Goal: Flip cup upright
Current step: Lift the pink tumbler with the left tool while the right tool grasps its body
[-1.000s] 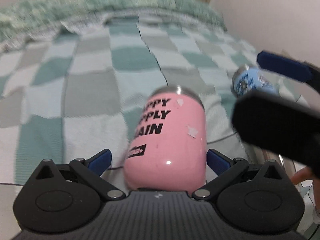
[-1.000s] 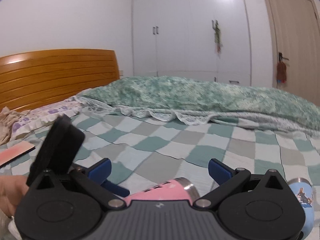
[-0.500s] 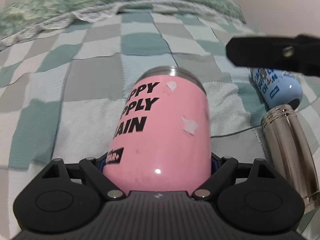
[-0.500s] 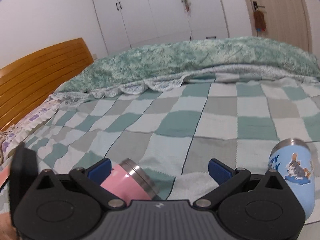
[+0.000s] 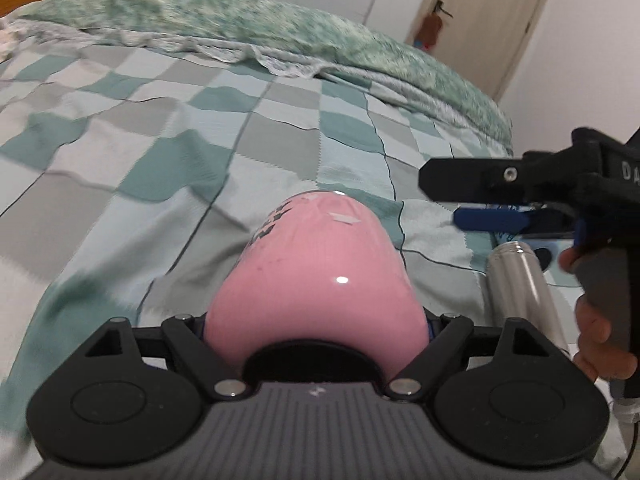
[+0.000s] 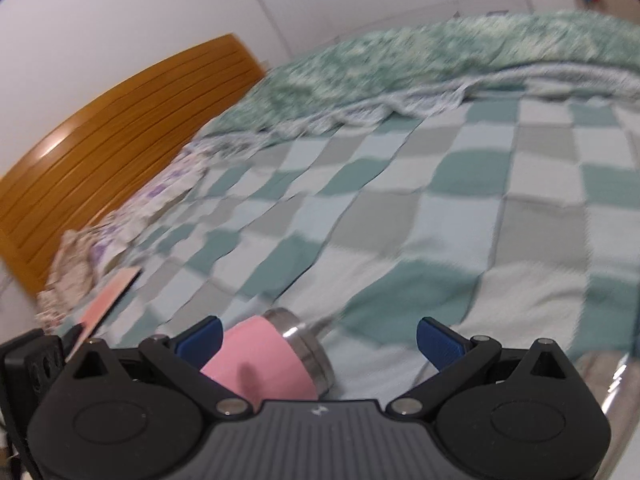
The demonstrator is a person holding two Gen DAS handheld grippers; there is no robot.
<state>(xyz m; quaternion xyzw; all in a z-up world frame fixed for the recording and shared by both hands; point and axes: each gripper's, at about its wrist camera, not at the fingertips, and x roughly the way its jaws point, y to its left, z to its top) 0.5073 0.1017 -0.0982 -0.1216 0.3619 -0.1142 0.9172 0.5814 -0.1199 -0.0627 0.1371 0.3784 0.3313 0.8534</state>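
A pink cup [image 5: 316, 280] with black lettering and a steel rim lies on its side on the checked bedspread, rim pointing away. My left gripper [image 5: 316, 326] is shut on its base end, the cup filling the jaws. In the right wrist view the same pink cup [image 6: 264, 356] shows at lower left with its steel rim toward the bed. My right gripper [image 6: 320, 340] is open and empty, above the bed. It appears in the left wrist view [image 5: 496, 204] at the right, held by a hand.
A steel bottle [image 5: 524, 284] lies on the bed right of the pink cup, with a blue cup [image 5: 548, 250] mostly hidden behind the right gripper. A green quilt [image 5: 248, 28] lies across the far bed. A wooden headboard [image 6: 100, 152] stands left.
My left gripper has tilted with the pink cup, so I now see the cup more end-on. The right gripper has swung left and lower toward the cups.
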